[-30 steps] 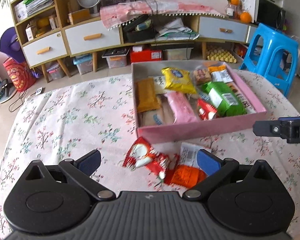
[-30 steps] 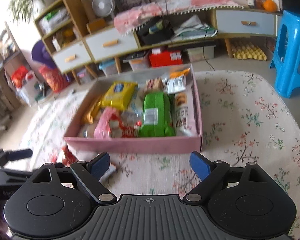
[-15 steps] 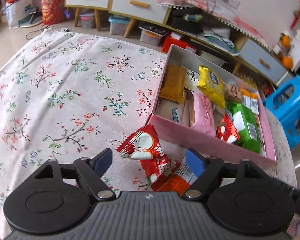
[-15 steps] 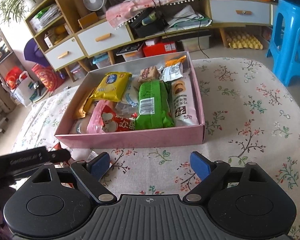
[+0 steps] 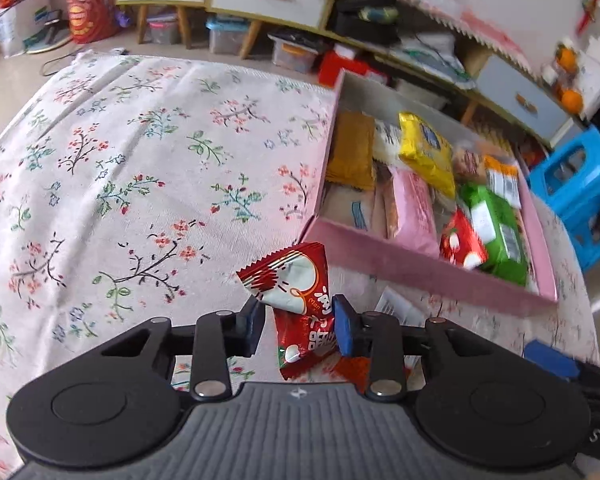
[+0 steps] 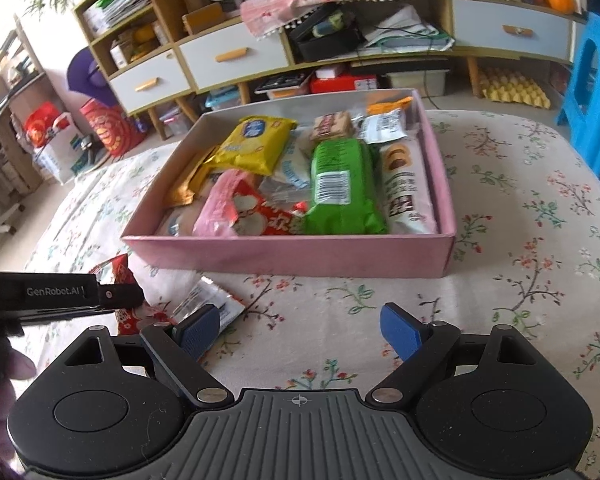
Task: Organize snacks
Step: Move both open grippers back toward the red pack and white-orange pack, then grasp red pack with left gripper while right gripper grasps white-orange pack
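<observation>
Red packet now between my left hand-held gripper pads, near edge of table, just outside pink box. Jaws closing from wide, pads at its sides. Grasp nearly made; box next. Right hand-held gripper spread, empty.

Two close downward wrist views, shared pink box.

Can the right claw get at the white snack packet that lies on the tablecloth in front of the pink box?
Probably yes. The right claw is open and empty; the white packet lies uncovered beside its left finger.
</observation>
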A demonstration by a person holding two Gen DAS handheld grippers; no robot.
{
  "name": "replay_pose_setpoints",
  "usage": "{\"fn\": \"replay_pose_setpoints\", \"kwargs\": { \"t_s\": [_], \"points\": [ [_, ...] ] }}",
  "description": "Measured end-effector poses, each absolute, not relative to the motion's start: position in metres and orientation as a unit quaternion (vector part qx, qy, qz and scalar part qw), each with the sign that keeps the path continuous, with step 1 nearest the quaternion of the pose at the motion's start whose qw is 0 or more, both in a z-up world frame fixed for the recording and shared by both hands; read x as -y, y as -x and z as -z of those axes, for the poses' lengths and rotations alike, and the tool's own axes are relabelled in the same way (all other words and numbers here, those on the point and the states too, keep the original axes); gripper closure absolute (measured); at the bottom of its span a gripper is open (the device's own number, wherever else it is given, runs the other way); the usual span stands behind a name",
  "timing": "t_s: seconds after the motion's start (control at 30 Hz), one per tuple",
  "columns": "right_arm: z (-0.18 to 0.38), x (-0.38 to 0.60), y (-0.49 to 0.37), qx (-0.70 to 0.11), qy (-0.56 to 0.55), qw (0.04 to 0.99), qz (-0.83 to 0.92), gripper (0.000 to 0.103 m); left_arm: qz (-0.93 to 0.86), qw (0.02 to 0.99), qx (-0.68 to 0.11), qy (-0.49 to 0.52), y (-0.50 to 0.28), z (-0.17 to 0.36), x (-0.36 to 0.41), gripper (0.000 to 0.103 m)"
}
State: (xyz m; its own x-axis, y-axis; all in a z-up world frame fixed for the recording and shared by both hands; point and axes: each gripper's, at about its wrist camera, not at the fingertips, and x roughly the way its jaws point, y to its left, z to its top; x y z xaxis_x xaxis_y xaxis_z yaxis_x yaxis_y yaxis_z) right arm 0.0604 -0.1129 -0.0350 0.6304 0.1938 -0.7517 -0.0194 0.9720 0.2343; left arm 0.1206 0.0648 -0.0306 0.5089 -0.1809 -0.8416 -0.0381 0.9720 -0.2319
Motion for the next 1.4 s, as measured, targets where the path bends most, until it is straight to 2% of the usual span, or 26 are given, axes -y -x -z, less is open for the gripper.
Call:
{"fn": "replay_pose_setpoints", "kwargs": {
  "t_s": [0.33,0.4,0.47,0.53,0.67,1.13,1.4],
  "points": [
    [0.041,0.077,-0.058,-0.408,-0.076,0.903,-0.110,0.014,0.083,0.861,-0.501,0.023,-0.114,0.024,-0.075,0.068],
    [0.044,0.070,-0.060,-0.403,-0.072,0.905,-0.114,0.014,0.080,0.866,-0.493,0.020,-0.111,0.024,-0.079,0.066],
    [0.047,0.065,-0.061,-0.400,-0.075,0.907,-0.110,0.014,0.075,0.869,-0.488,0.029,-0.112,0.025,-0.083,0.055],
    [0.049,0.062,-0.063,-0.398,-0.080,0.908,-0.107,0.014,0.066,0.871,-0.484,0.042,-0.112,0.026,-0.089,0.050],
    [0.052,0.053,-0.069,-0.393,-0.074,0.911,-0.101,0.014,0.055,0.872,-0.481,0.068,-0.113,0.026,-0.098,0.047],
    [0.060,0.050,-0.053,-0.399,0.038,0.911,-0.097,0.014,0.060,0.882,-0.458,0.089,-0.102,0.033,-0.096,0.044],
    [0.054,0.061,-0.053,-0.393,-0.001,0.912,-0.114,0.014,0.066,0.892,-0.442,0.075,-0.093,0.041,-0.088,0.045]
  ]
}}
